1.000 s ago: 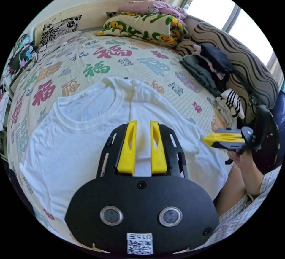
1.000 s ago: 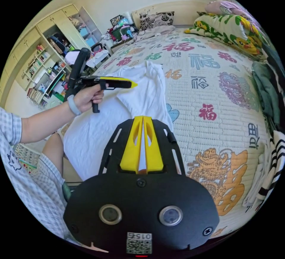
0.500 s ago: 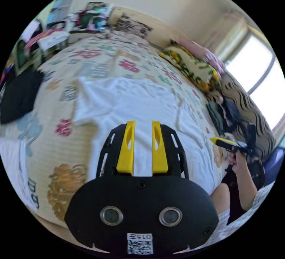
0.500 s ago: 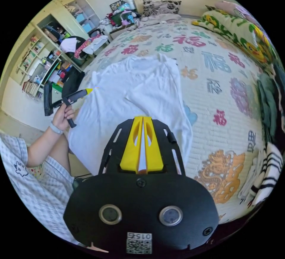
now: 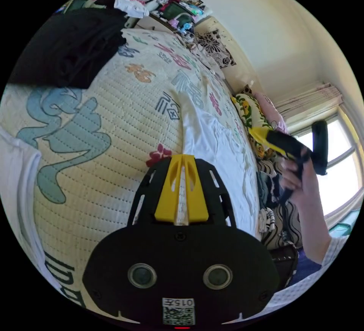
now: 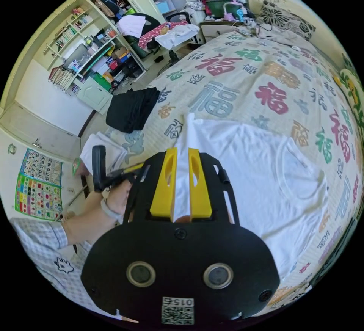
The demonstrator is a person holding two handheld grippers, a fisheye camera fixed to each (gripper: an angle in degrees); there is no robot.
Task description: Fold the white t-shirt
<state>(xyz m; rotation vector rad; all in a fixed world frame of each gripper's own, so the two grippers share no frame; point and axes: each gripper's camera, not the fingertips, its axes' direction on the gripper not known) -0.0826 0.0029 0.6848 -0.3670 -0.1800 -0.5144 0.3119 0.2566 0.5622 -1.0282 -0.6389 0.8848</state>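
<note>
- The white t-shirt (image 6: pixel 250 164) lies spread on the patterned quilt (image 6: pixel 242 77) of the bed, neckline toward the pillow end and one side edge drawn toward the near edge of the bed.
- The left gripper (image 5: pixel 182 160) hangs low over the quilt just beside the t-shirt's side edge; its yellow jaws are pressed nearly together with only a thin slit between them, and I cannot tell whether any cloth is caught in that slit.
- The right gripper (image 6: pixel 182 152) is over the t-shirt with its jaws spread a little, a raised ridge of white cloth running up between them. Whether both jaws press on that ridge I cannot tell.
- In the left gripper view the right gripper (image 5: pixel 261 135) shows held up in a hand (image 5: pixel 295 179) above the far side of the t-shirt.
- A folded black garment (image 6: pixel 131 109) sits on the quilt well apart from the t-shirt, near the bed's corner, with a white folded item (image 6: pixel 104 149) beside it.
- The t-shirt is probably light, thin and limp: it will sag and crease where lifted, and it should drag on the quilt's stitched surface rather than slide.
- Best holds are likely the hem corner and the shoulder seam on the same side, where the doubled cloth gives the jaws more to bite.
</note>
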